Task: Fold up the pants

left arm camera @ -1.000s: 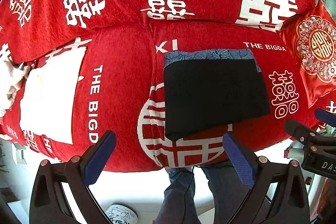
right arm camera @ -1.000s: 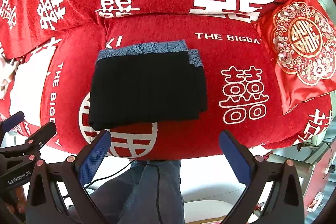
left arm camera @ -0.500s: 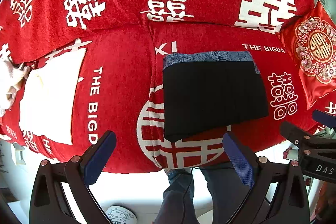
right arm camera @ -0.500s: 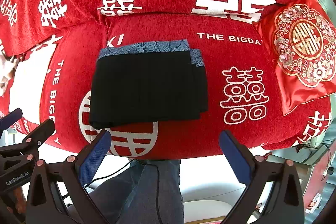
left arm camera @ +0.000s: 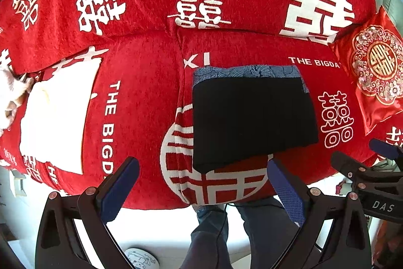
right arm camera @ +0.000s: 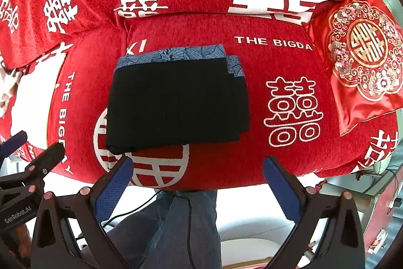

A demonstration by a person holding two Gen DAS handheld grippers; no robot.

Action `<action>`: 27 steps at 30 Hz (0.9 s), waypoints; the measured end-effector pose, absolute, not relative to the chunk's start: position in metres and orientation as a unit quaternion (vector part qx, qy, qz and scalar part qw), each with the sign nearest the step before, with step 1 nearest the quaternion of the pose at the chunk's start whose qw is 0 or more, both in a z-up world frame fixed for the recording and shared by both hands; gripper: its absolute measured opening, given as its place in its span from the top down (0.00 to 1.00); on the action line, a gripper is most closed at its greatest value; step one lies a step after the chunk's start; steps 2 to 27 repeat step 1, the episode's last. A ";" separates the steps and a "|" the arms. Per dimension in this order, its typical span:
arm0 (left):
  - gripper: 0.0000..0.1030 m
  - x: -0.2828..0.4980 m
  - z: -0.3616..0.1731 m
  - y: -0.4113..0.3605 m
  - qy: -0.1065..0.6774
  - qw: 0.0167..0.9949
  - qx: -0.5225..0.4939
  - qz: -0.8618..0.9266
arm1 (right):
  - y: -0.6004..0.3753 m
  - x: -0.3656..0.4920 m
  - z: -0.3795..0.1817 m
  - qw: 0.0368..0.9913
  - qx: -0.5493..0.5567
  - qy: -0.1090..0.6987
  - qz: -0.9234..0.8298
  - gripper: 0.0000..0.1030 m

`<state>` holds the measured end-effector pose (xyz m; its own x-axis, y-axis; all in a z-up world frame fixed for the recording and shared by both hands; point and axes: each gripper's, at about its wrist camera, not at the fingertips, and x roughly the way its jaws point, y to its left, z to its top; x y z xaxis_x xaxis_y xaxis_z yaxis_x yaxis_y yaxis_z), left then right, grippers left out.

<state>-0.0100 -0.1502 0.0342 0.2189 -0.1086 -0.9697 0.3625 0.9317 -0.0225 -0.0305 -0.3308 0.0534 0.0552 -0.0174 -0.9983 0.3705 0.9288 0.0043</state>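
— Where are the pants?

— Folded black pants flat on the red sofa cover, centre-right in the left wrist view, centre-left in the right. Blue patterned band showing along the far edge.

— Fingers?

— Left gripper spread wide, empty, low in the frame, short of the cloth. Right gripper likewise apart, holding nothing, just below the near edge.

— Handling?

— Probably soft and light, limp once lifted; several layers, so likely to slide apart if pinched by one ply only. Best taken at the near corners, through the whole stack. Plush cover likely to drag a little.

— Hard to make out?

— Black cloth swallowing all detail: no seams or fold lines readable. Right edge stepped in the right wrist view, layer count unclear. White cloth at the left, washed out, cut off at the frame edge. Embroidered cushion upper right. Person's legs below the sofa edge, partly behind the fingers.
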 end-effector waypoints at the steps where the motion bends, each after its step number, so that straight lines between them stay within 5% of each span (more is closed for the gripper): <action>1: 0.01 -0.010 0.034 -0.150 0.606 0.774 0.105 -0.153 | -0.331 -0.031 0.053 0.714 0.132 0.674 -0.136 0.01; 27: 0.01 -0.010 0.034 -0.150 0.606 0.774 0.105 -0.153 | -0.331 -0.031 0.053 0.714 0.132 0.674 -0.136 0.01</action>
